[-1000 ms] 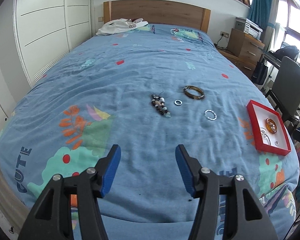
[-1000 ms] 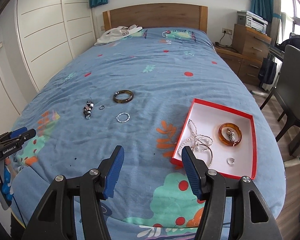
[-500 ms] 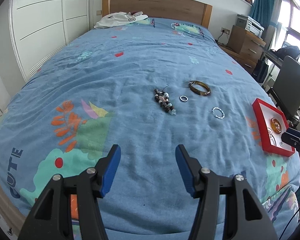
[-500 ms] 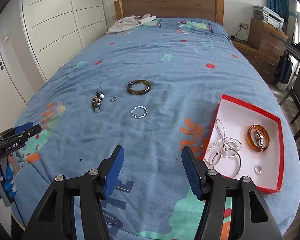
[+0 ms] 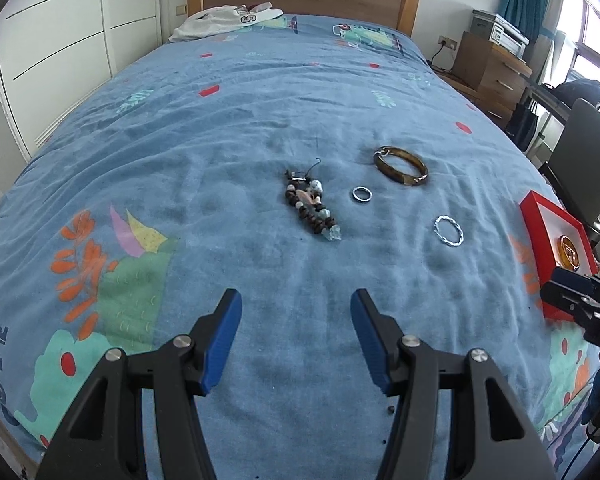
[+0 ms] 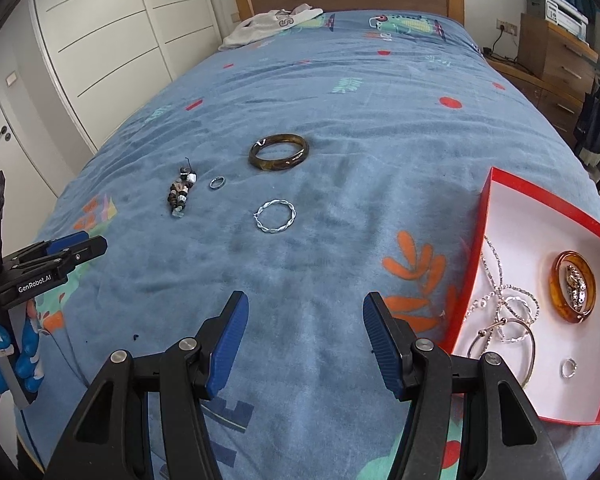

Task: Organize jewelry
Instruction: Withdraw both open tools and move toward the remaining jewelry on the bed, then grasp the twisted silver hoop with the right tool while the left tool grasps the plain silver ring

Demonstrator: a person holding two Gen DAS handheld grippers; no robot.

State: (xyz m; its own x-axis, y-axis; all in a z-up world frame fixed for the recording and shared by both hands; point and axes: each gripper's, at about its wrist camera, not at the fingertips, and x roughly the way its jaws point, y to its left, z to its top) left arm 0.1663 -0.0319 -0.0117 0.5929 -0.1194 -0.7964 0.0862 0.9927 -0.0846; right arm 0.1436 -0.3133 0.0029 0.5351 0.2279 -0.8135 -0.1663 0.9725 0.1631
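Beaded bracelet (image 5: 310, 208) beyond left tool (image 5: 296, 338)

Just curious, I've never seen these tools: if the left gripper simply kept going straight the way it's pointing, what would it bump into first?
Probably the beaded bracelet. The left gripper, open, has bare blue bedspread ahead until that piece, though depth is hard to judge.

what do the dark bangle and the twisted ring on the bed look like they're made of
Dark bangle: probably polished resin or stone, with a glossy mottled brown surface and bright highlights. Twisted ring: likely silver-toned metal wire, shiny, in a rope-like twist.
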